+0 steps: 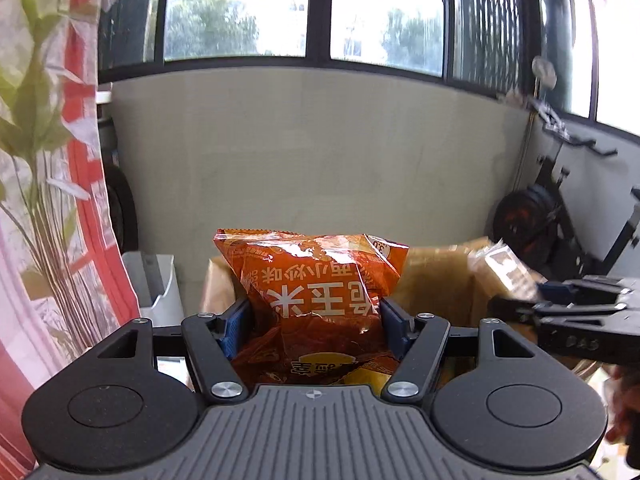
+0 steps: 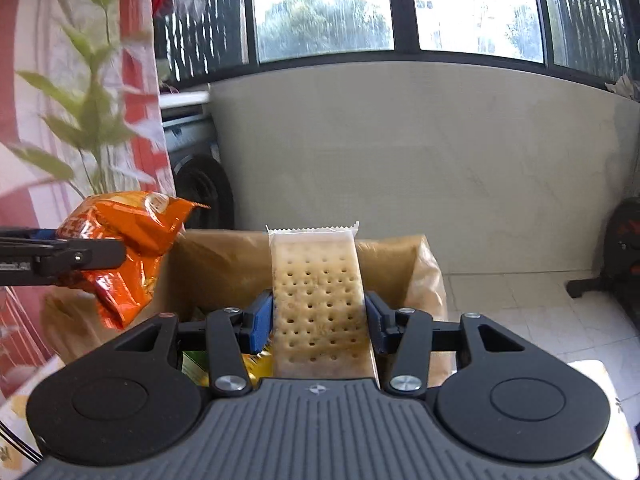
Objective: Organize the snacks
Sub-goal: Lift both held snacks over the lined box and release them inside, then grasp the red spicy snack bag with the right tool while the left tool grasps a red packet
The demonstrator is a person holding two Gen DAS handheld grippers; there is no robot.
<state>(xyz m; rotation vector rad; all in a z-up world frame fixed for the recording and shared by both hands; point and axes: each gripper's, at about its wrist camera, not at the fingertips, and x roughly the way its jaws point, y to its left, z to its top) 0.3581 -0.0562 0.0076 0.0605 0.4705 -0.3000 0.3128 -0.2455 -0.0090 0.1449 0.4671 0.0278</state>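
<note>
My left gripper [image 1: 316,320] is shut on an orange snack bag [image 1: 316,280] with white lettering, held upright in the air; the bag also shows in the right wrist view [image 2: 120,248]. My right gripper [image 2: 318,316] is shut on a clear-wrapped pack of pale dotted crackers [image 2: 318,292], held upright; it also shows blurred in the left wrist view [image 1: 504,268]. Both hover over an open brown cardboard box [image 2: 224,256], which also shows in the left wrist view [image 1: 432,276]. Yellow and green packets [image 2: 200,364] lie inside it.
A red and white leaf-print curtain [image 1: 48,200] hangs at the left. A grey wall under windows [image 1: 320,152] stands behind the box. An exercise bike [image 1: 560,224] stands at the right, a washing machine [image 2: 200,176] at the left, tiled floor [image 2: 520,312] beyond.
</note>
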